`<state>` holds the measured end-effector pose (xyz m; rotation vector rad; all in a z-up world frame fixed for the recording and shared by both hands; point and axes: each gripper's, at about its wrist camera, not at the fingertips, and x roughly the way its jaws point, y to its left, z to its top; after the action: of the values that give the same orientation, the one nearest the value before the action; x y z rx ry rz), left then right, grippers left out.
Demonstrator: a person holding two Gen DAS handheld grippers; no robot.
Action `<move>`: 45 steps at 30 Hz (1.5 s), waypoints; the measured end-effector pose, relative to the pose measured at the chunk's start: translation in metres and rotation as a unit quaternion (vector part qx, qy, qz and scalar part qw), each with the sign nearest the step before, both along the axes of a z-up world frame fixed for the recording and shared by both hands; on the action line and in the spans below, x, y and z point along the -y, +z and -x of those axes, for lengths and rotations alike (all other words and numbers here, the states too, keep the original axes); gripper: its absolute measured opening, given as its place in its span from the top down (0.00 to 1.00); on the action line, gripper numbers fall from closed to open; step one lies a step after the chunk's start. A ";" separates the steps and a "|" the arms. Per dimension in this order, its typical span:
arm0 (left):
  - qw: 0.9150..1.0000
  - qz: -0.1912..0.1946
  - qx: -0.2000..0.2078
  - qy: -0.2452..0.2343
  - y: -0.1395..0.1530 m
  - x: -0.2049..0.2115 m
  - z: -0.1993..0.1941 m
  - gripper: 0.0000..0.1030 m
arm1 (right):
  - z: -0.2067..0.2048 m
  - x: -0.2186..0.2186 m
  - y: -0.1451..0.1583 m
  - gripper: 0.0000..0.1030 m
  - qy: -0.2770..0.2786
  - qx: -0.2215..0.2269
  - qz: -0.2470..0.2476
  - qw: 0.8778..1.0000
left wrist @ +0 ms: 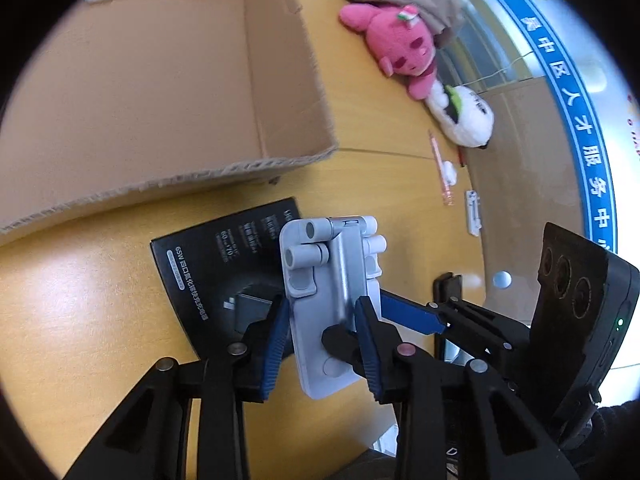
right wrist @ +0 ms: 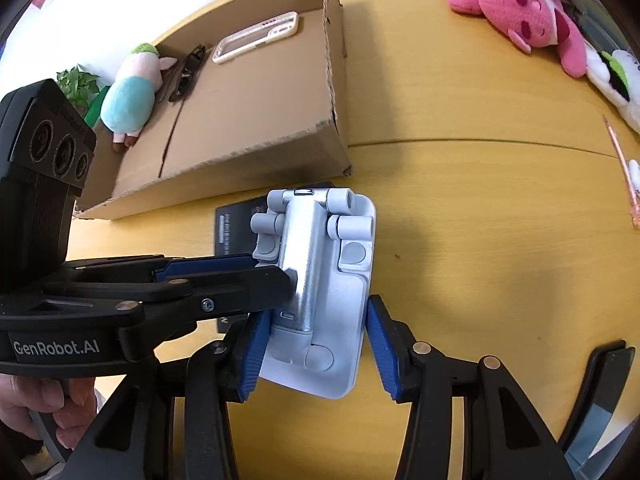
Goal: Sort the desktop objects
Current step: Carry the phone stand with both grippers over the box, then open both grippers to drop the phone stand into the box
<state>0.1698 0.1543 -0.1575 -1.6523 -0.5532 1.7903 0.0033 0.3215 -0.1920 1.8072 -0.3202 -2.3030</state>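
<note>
Two grippers are pinching one folding phone stand at once, holding it tilted just above the yellow desk. In the right wrist view the right gripper is clamping the stand's white base plate across its width, its blue pads pressing on both side edges. The left gripper is coming in from nine o'clock in that view and is nipping the silver metal arm that lies folded along the base; in its own view its pads are squeezing that arm and the plate's near edge. This shared hold looks meant to steady the base while the arm is folded, or simply to hand the stand across; which, I cannot tell.

A black charger box is lying flat under and behind the stand, at about ten o'clock. The open cardboard box is sitting beyond it at eleven o'clock, its cut front wall low, already holding a clear phone case. The floor near that wall is lying bare, so open room is waiting there. Bare desk is stretching toward three o'clock, with a pink plush toy well apart at one o'clock.
</note>
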 end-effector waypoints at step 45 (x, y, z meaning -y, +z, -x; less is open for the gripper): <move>0.986 0.112 0.014 0.121 -0.041 0.310 0.116 0.71 | 0.165 0.304 -0.043 0.51 0.039 0.030 0.105 0.993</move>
<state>0.0538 -0.1556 -0.1985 -1.8279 -0.6041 2.0710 -0.1615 0.0172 -0.2349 1.7548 -0.4737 -2.0796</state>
